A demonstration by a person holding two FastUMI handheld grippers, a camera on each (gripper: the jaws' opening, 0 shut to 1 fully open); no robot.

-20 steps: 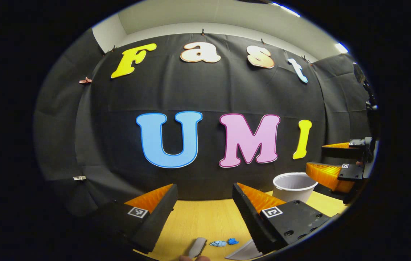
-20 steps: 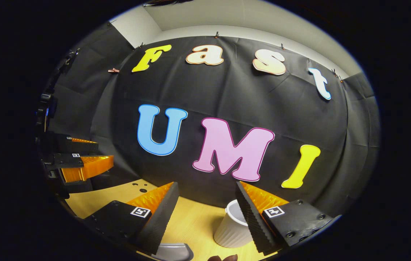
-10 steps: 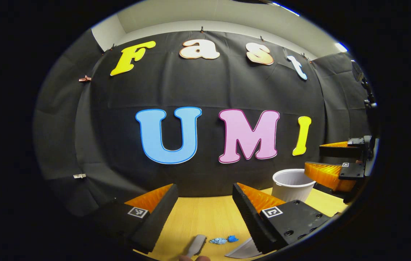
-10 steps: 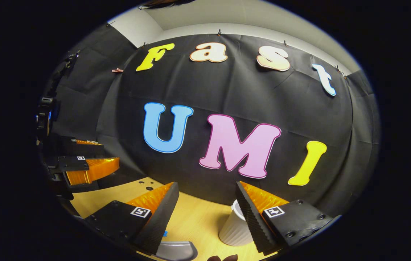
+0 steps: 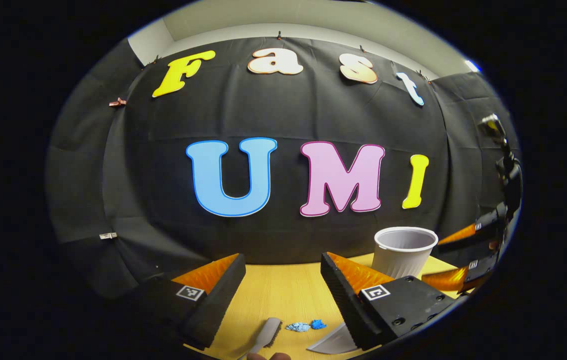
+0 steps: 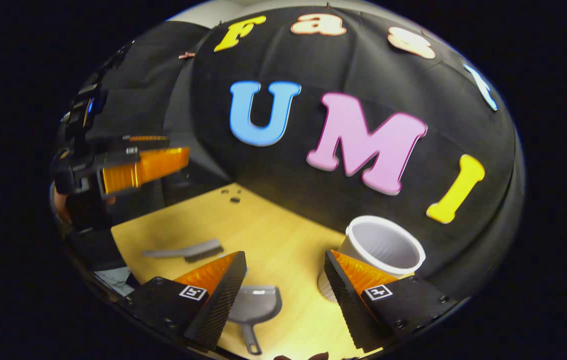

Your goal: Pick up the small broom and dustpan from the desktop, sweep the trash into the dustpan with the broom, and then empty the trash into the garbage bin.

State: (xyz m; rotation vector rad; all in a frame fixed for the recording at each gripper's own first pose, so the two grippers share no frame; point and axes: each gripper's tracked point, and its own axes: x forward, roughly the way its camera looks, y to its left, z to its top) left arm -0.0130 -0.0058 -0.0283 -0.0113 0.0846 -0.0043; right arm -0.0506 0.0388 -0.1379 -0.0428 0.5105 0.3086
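Black cloth walls close in a pale wooden desk (image 6: 268, 235). On it, in the right gripper view, a grey broom (image 6: 188, 250) lies flat toward the left, bristles to the right. A grey dustpan (image 6: 253, 309) lies nearer the camera, handle toward the viewer, between the right gripper's (image 6: 283, 295) two fingers. Those fingers are spread wide and grasp nothing. A white ribbed bin (image 6: 381, 247) stands upright just behind the right-hand finger, near the back wall. The left gripper (image 6: 155, 160) hangs in the air at far left, above the desk, apart from the broom.

From the left gripper view, that gripper's (image 5: 283, 295) fingers are likewise spread apart and hold nothing. Between them, low on the desk (image 5: 283, 295), lies the broom (image 5: 265, 335), with small blue scraps of trash (image 5: 306, 326) just to its right and an edge of the dustpan (image 5: 333, 342) beside those. The bin (image 5: 403, 250) stands farther right, with the right gripper (image 5: 468, 255) at the edge beyond it.
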